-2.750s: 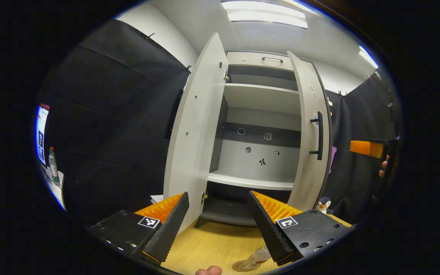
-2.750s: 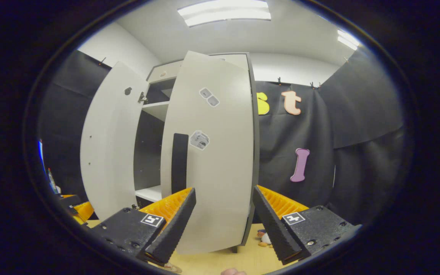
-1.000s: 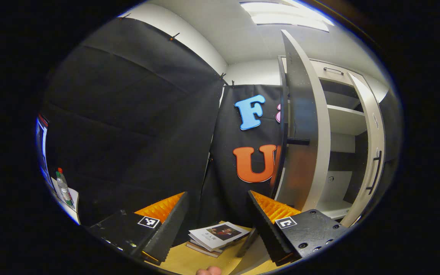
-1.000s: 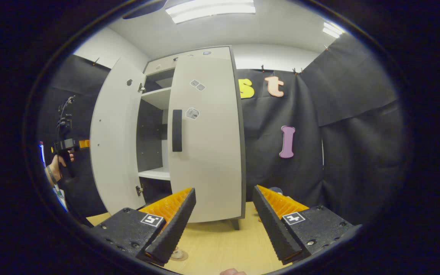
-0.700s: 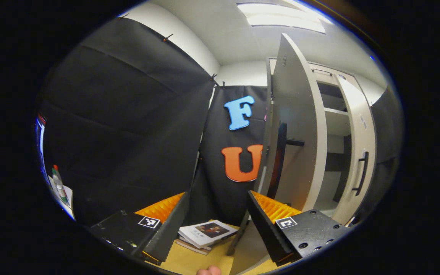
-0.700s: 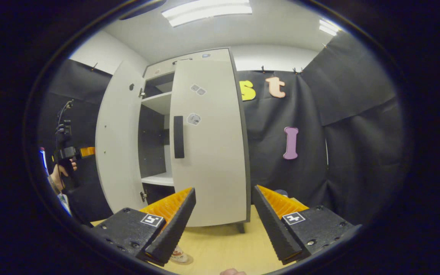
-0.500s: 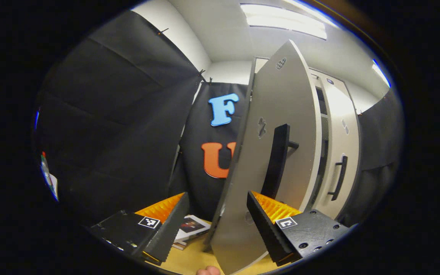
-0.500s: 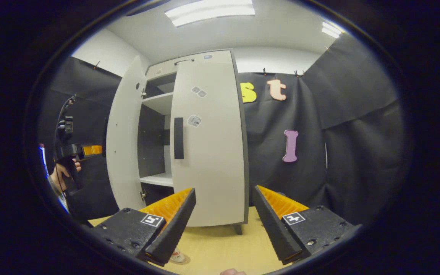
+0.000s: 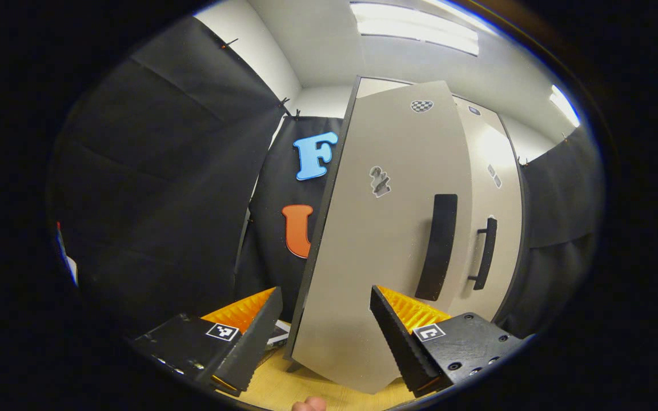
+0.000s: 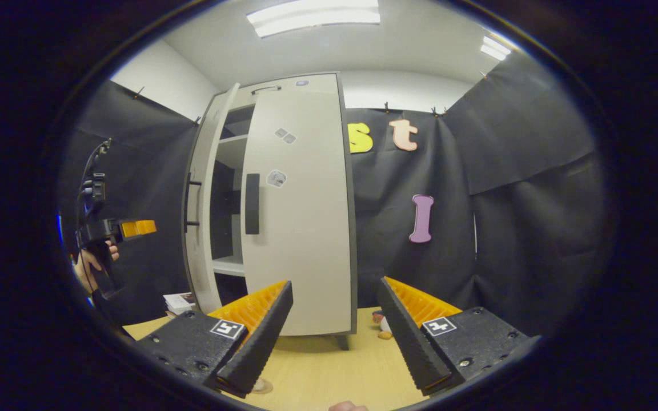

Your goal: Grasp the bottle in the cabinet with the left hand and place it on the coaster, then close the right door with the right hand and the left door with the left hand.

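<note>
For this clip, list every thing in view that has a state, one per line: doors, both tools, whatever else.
Right door: closed, flush with the cabinet front.
Left door: partly open, a gap remaining at the cabinet in the right gripper view.
Left tool: open, holding nothing, close in front of the left door.
Right tool: open, holding nothing, back from the right door.
Books: stacked flat on the table beside the cabinet.

The bottle (image 10: 261, 386) is mostly hidden behind the right hand-held gripper (image 10: 333, 334), perhaps resting on its coaster.
</note>
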